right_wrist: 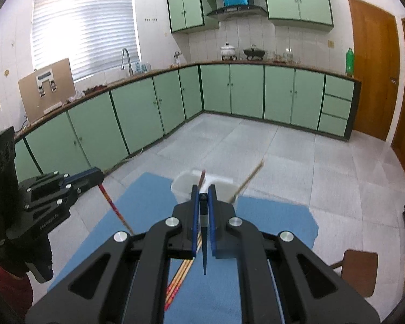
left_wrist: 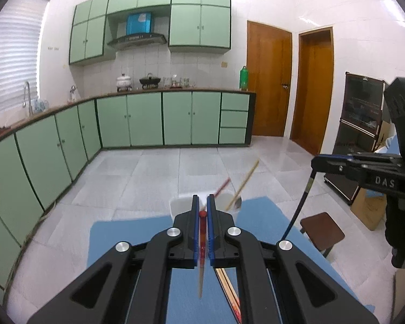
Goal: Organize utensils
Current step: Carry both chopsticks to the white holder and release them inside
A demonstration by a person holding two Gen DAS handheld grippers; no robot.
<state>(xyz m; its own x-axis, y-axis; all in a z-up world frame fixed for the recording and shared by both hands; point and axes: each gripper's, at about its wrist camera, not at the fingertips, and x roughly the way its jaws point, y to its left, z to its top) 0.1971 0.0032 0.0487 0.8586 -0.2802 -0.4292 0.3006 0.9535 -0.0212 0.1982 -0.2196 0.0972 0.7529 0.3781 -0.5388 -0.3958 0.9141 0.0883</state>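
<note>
My left gripper (left_wrist: 202, 202) is shut on a red chopstick (left_wrist: 202, 245) that hangs tip-down above the blue mat (left_wrist: 137, 243); it also shows in the right wrist view (right_wrist: 113, 208). My right gripper (right_wrist: 203, 192) is shut on a dark blue chopstick (right_wrist: 204, 245), also tip-down over the mat (right_wrist: 270, 218). A white two-cup holder (left_wrist: 178, 205) (right_wrist: 186, 183) stands at the mat's far edge, with a red chopstick (left_wrist: 223, 186) and a wooden chopstick (left_wrist: 244, 183) (right_wrist: 249, 178) leaning in it. Several loose chopsticks (right_wrist: 179, 278) (left_wrist: 229, 289) lie on the mat.
A brown stool (left_wrist: 321, 232) (right_wrist: 360, 270) stands right of the table. Green kitchen cabinets (left_wrist: 159, 118) line the far walls across a tiled floor. A dark glass cabinet (left_wrist: 361, 124) and a cardboard box (left_wrist: 370, 210) are at the right.
</note>
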